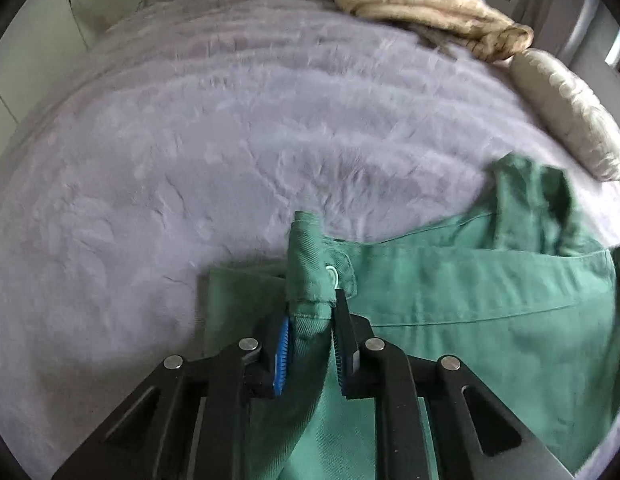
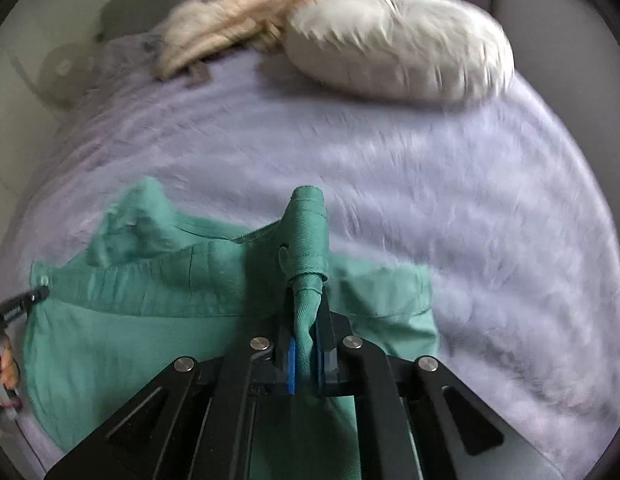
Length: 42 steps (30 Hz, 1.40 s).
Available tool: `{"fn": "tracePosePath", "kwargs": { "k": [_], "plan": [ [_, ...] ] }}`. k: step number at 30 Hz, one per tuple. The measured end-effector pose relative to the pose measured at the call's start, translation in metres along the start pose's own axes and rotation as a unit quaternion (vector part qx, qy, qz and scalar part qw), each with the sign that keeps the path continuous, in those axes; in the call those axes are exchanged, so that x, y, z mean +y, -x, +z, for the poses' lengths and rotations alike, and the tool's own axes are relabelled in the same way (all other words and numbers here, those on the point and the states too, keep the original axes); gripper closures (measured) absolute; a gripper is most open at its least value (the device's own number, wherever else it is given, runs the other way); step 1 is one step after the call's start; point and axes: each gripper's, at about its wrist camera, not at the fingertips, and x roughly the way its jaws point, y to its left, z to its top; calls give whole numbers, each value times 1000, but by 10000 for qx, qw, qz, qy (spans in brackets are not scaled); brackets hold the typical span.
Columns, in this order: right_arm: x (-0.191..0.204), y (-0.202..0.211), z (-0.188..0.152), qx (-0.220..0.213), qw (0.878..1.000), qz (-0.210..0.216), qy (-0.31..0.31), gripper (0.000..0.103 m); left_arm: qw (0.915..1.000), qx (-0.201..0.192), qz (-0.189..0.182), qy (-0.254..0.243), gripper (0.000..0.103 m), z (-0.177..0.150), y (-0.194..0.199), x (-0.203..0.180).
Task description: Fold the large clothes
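Left gripper (image 1: 310, 320): clenched on garment (image 1: 450, 308) waistband corner.
Right gripper (image 2: 305, 332): clenched on a bunched fold, probably waistband.
Garment: soft, limp twill; grasp corners, 12 o'clock.

Green cotton trousers (image 1: 450, 300) lie spread on a lilac fleece blanket. Both waistband corners are bunched and lifted upward.

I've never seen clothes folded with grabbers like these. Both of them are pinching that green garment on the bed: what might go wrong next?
The right gripper pinches only a thin bunched ridge of the green garment, so it may slip out on lifting. The left gripper holds a thicker edge fold by a button; uneven grips could skew the fold. The bunched collar may get folded in creased.
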Motion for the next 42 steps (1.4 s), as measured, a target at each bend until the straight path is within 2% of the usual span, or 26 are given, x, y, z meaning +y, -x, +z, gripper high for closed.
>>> {"fn": "tracePosePath", "kwargs": {
  "k": [1, 4, 5, 6, 8, 9, 10, 12, 13, 14, 16, 22, 25, 28, 30, 32, 34, 35, 38, 40, 42],
  "plan": [
    [-8, -18, -5, 176, 9997, 6, -160, 93, 10000, 44, -10, 86, 81, -1, -6, 1],
    [-19, -35, -12, 236, 9981, 258, -509, 92, 9996, -138, 226, 108, 62, -4, -8, 1],
    [-23, -34, -13, 219, 9973, 362, -607, 91, 9989, -191, 412, 83, 44, -4, -5, 3],
    [-26, -32, -13, 230, 9965, 442, -674, 89, 9980, -229, 588, 74, 33, -4, -2, 7],
    [-35, -23, -13, 305, 9948, 457, -862, 73, 9978, -261, 581, 169, 33, -6, 10, 18],
    [-39, -18, -14, 294, 9942, 390, -961, 69, 9975, -258, 608, 236, 33, -7, 16, 24],
    [-44, -9, -15, 213, 9937, 281, -1063, 65, 9972, -270, 626, 297, 33, -6, 24, 31],
    [-51, 13, -20, -38, 9930, -56, -1178, 65, 9968, -343, 618, 370, 33, -9, 43, 43],
    [-53, 23, -23, -137, 9921, -202, -1231, 66, 9969, -372, 594, 367, 33, -12, 53, 46],
    [-54, 30, -24, -205, 9912, -227, -1287, 79, 9971, -385, 567, 319, 33, -16, 62, 47],
    [-51, 43, -30, -220, 9912, -60, -1303, 92, 9979, -374, 496, 160, 33, -28, 74, 43],
    [11, 55, -70, 169, 9934, 954, -613, 92, 9996, -28, 14, -270, 33, -74, 80, 3],
    [41, 49, -94, 512, 9911, 1196, -283, 92, 9990, 174, -157, -380, 33, -98, 73, -12],
    [45, 41, -114, 749, 9916, 1035, -189, 92, 9981, 308, 141, -513, 33, -121, 61, -11],
    [33, 41, -121, 782, 9937, 763, -261, 92, 9985, 328, 120, -420, 33, -133, 58, 2],
    [6, 45, -129, 757, 9956, 334, -445, 93, 9989, 311, -4, -339, 33, -141, 60, 14],
    [-27, 48, -137, 761, 9939, 24, -796, 96, 9984, 320, 287, -372, 33, -144, 62, 19],
    [-41, 50, -141, 784, 9921, 22, -979, 97, 9978, 384, 415, -342, 33, -145, 63, 23],
    [-70, 52, -154, 884, 9848, 124, -1487, 102, 9983, 481, 324, 82, 33, -145, 71, 46],
    [-71, 53, -158, 860, 9857, 79, -1448, 102, 9976, 501, 423, 235, 33, -147, 70, 60],
    [-63, 51, -161, 817, 9893, -91, -1206, 103, 9972, 556, 292, 397, 33, -151, 66, 70]
  ]
}}
